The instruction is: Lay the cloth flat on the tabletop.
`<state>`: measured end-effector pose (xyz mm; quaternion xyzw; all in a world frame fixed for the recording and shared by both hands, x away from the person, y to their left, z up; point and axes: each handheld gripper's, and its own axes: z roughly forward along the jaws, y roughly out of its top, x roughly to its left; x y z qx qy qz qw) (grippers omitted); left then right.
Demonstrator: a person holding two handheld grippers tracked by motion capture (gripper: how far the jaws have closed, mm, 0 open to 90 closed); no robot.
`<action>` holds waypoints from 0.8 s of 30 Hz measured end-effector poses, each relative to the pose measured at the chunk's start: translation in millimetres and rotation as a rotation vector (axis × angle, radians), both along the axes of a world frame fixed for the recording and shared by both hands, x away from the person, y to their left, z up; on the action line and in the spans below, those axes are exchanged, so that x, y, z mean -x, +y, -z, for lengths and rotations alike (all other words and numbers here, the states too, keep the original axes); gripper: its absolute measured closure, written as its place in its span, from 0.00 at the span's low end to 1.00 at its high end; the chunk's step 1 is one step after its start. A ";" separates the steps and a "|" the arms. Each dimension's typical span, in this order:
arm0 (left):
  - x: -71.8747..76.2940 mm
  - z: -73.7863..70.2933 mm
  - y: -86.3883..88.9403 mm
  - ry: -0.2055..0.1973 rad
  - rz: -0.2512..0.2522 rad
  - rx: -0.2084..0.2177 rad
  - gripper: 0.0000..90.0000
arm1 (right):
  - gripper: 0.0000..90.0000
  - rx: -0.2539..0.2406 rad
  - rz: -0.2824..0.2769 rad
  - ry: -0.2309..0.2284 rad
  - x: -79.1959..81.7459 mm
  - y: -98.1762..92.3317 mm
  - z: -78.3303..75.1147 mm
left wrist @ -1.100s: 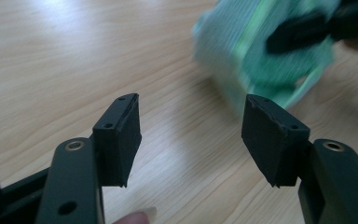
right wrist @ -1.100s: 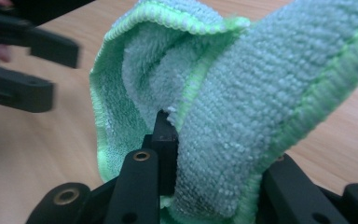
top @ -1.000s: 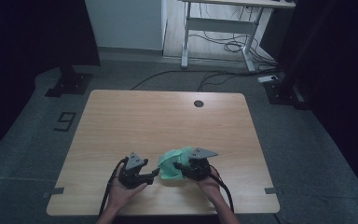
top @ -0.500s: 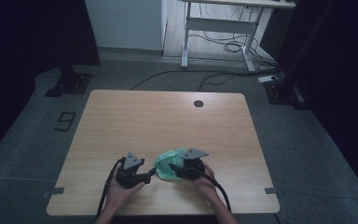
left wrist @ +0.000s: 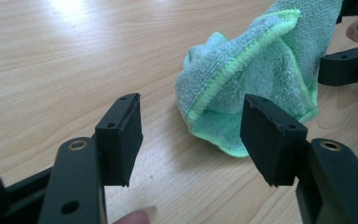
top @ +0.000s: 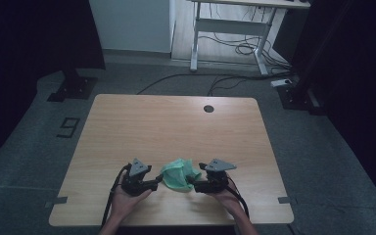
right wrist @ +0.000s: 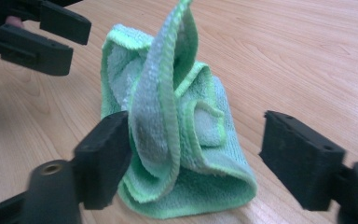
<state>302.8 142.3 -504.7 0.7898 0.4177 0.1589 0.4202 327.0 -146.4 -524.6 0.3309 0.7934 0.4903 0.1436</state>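
Green microfibre cloth (top: 178, 175) sits crumpled, lower centre of the high view, on the wooden surface (top: 176, 122) between both tongs. Left tongs (top: 159, 180) wide open, empty. Right tongs (top: 190, 183) have just been opening; cloth between jaws, unpinched. Judged soft, light, floppy; best gripped at the stitched hem.

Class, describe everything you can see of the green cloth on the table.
The cloth is a light green, fluffy towelling cloth with a brighter stitched hem. It lies crumpled in a loose heap, one fold standing up, near the front edge of the wooden table, between the two grippers. The right gripper, its jaws just opened, stands around it with one pad against the upright fold. The left gripper is open, just short of it.
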 end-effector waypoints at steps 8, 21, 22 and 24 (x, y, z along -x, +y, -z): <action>-15.2 -11.1 -16.7 -0.022 0.053 -0.017 0.47 | 0.57 -0.054 -0.024 -0.035 -0.7 2.6 -10.4; -31.9 -8.6 -48.9 -0.021 0.142 -0.037 0.77 | 0.93 -0.076 -0.048 -0.010 -5.5 6.0 -16.3; -32.4 -8.9 -47.4 -0.016 0.152 -0.021 0.82 | 0.93 -0.076 -0.049 -0.011 -5.4 5.6 -16.3; -31.5 -9.7 -44.9 -0.030 0.157 -0.009 0.92 | 0.96 -0.075 -0.041 -0.017 -5.1 2.9 -16.7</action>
